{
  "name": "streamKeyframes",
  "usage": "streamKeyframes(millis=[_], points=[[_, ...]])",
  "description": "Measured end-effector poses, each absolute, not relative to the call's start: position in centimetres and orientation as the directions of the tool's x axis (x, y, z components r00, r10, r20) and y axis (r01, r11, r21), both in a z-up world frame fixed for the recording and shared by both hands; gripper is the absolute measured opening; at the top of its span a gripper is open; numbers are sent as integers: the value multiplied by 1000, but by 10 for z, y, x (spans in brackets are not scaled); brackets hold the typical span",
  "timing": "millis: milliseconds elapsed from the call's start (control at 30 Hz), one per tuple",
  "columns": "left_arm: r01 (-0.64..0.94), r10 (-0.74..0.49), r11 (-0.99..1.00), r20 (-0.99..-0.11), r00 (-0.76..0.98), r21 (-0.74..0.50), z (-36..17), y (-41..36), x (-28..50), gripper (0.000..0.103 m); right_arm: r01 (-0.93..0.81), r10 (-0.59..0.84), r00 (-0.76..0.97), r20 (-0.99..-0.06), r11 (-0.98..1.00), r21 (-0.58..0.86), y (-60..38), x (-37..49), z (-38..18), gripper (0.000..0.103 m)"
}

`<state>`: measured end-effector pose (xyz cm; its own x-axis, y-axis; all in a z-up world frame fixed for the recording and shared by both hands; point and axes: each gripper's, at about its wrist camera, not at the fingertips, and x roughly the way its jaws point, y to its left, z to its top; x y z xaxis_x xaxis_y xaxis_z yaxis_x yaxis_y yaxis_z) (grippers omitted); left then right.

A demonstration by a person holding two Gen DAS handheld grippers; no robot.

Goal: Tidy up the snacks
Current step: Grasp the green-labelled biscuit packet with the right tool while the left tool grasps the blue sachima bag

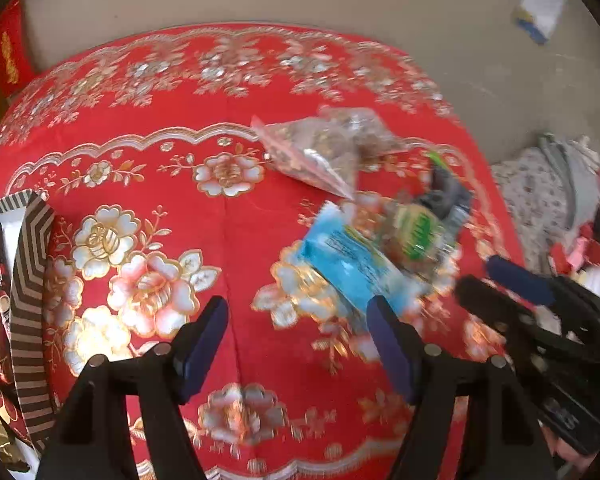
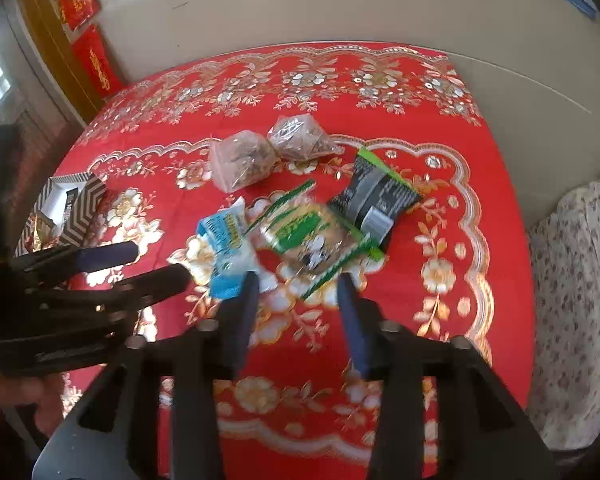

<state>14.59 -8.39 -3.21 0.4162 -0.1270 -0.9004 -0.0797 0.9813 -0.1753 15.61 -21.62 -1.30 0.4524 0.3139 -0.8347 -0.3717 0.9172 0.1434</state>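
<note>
Red floral cloth (image 2: 440, 208) covers worktop; we see snack packets around green packet (image 2: 312, 236): blue packet (image 2: 226, 240) touching left, black packet (image 2: 376, 196) behind. Left gripper (image 1: 300, 340) wide, empty; right gripper (image 2: 300, 312) part-open, empty.

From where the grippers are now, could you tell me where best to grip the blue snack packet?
Probably the near short edge of the blue snack packet, coming from the near side: it lies flat, and that end is clear while the green packet crowds its right.
</note>
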Motion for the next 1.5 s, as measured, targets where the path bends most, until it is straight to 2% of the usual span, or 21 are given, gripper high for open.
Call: streamKeyframes(millis=[100,200,433,767,933,1133,1300,1333,1500], points=[[-89,-114,983,-910,399,-162,-40,-88,156,75,-404,335,446,-830,903,147,-213,168,-13,49],[-105,-87,985,-919,384,-137,-44,-90,162,76,-448,338,429,-838,885,128,-204,179,-17,49],[-144,-86,976,-899,429,-161,-36,-78,158,76,-480,337,387,-858,868,125,-202,198,-32,49],[-203,-80,961,-893,444,-188,-34,-58,156,76,-477,300,412,-860,876,77,-197,200,-40,50],[-225,-82,955,-898,433,-195,-37,-47,154,76,-462,332,375,-866,876,136,-208,174,-40,49],[-149,-101,972,-894,437,-183,-35,-64,149,76,-392,344,391,-854,902,184,-237,114,-43,49],[-42,-80,993,-878,472,-113,-28,-94,155,78,-309,341,409,-846,925,223,-265,78,-44,49],[-23,-67,996,-882,466,-88,-30,-101,160,83,-304,340,410,-846,926,225,-267,75,-44,49],[-16,-56,997,-903,426,-69,-39,-120,167,83,-323,307,431,-848,931,172,-263,57,-46,49]])
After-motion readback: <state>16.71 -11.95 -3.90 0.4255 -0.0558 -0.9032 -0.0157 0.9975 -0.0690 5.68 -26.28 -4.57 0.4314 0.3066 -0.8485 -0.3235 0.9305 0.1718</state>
